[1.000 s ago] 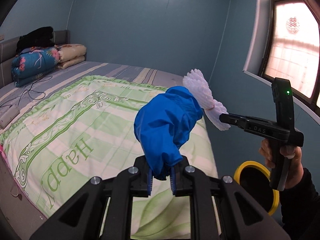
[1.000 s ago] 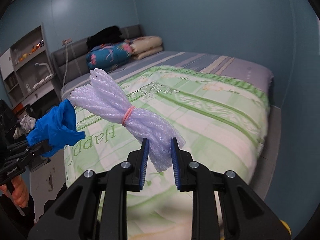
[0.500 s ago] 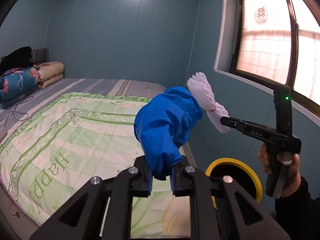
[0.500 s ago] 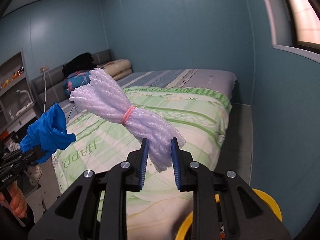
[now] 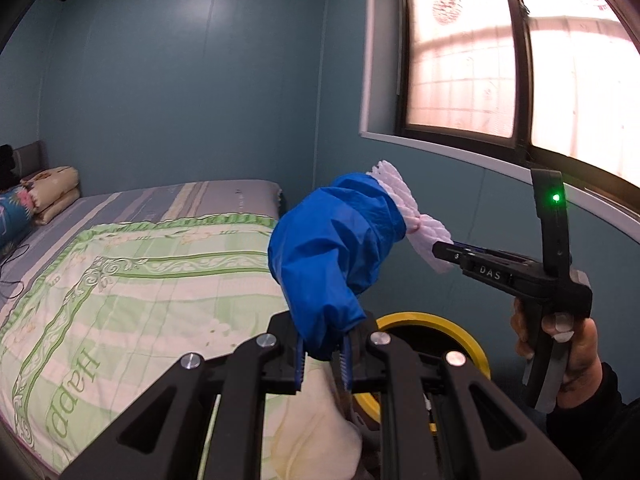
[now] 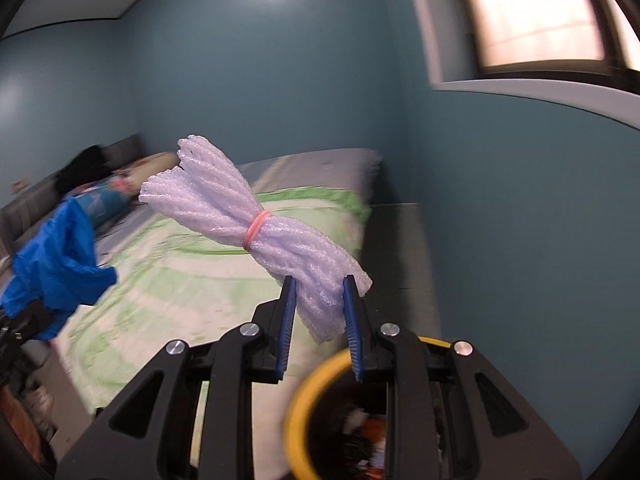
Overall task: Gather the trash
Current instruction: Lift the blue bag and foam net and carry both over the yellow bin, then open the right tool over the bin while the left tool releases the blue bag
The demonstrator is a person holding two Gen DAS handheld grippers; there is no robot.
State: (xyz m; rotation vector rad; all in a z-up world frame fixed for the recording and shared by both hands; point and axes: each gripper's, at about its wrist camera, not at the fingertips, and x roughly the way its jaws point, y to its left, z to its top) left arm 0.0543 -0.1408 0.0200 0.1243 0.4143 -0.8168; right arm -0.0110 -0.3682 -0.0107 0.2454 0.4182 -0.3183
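My left gripper (image 5: 322,354) is shut on a crumpled blue plastic bag (image 5: 336,256), which stands up from its jaws. My right gripper (image 6: 320,312) is shut on a white foam net bundle (image 6: 256,220) tied with a pink rubber band (image 6: 255,230). In the left wrist view the right gripper (image 5: 444,250) sits to the right, held by a hand (image 5: 568,356), with the foam bundle (image 5: 404,208) partly hidden behind the blue bag. A yellow-rimmed trash bin (image 5: 460,332) stands on the floor by the bed's foot, below both grippers; its rim (image 6: 300,400) shows under my right gripper, with rubbish inside.
A bed with a green patterned quilt (image 5: 132,280) fills the left side, with folded bedding (image 5: 52,188) at its head. Blue walls close in ahead and to the right, under a window (image 5: 500,60) with a sill. A narrow floor strip (image 6: 400,248) runs between bed and wall.
Both grippers swung right, from over the bed toward its foot and the window wall, each keeping its load. The yellow bin came further into both views and now lies beneath the grippers.
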